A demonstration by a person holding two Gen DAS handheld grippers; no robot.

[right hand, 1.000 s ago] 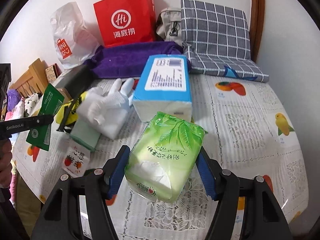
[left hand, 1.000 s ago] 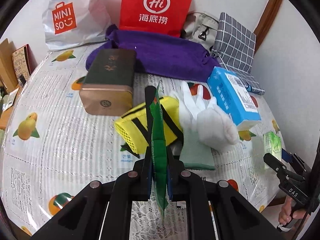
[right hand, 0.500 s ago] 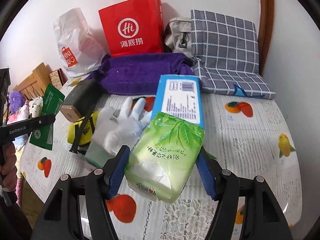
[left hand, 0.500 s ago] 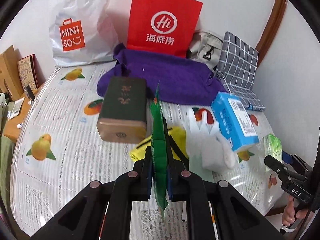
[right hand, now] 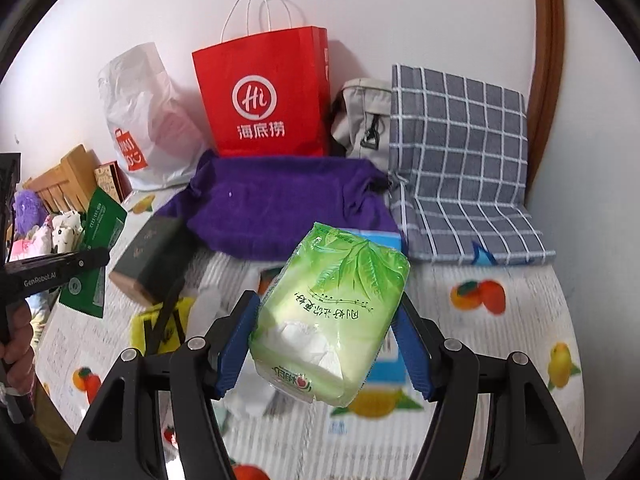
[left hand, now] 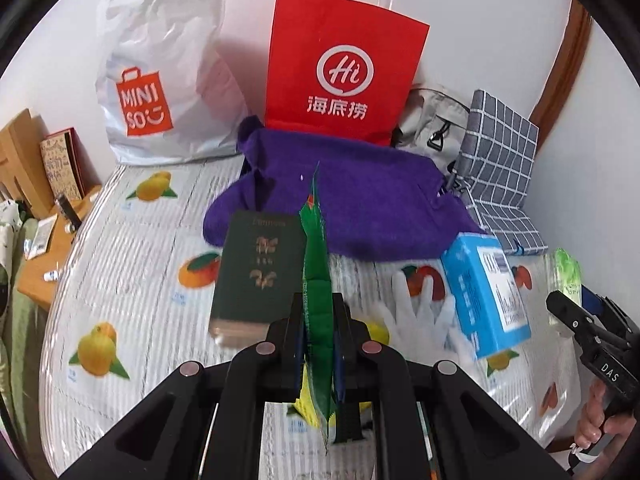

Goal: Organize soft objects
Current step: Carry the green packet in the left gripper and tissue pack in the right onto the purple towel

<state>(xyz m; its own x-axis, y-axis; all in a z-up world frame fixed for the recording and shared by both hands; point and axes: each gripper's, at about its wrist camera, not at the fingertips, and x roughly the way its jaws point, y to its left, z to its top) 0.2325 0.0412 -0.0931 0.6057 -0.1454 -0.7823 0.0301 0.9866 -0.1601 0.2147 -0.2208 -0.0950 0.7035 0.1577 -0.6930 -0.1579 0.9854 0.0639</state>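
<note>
The left wrist view shows the left gripper [left hand: 319,344] with its jaws pinched together on a flat green packet [left hand: 316,280], seen edge-on as a thin upright strip. Only the right wrist view shows that packet's broad face [right hand: 94,248], dark green with small white print and a saw-toothed lower edge, held off the left edge of the table [right hand: 520,320] by a hand [right hand: 16,340].

The right gripper [right hand: 326,340] is clamped by its blue pads on a soft pack of tissues [right hand: 332,320], pale green with a leaf pattern, its wrapper puffed and creased, lifted above the fruit-print cloth. In the left view only a sliver of this pack [left hand: 568,272] shows at the right edge.

On the table lie a dark green box [left hand: 256,276], white gloves [left hand: 424,312] and a blue tissue box [left hand: 484,296]. Along the far edge sit a purple towel [left hand: 360,208], a red paper bag [left hand: 344,72], a white plastic bag [left hand: 160,80], a grey bag [left hand: 432,124] and a checked cushion [right hand: 456,152].

The yellow item [right hand: 160,324] is mostly hidden behind the left gripper in one view and blurred in the other. In the right view the tissue pack covers most of the blue box, and the gloves are a smear.
</note>
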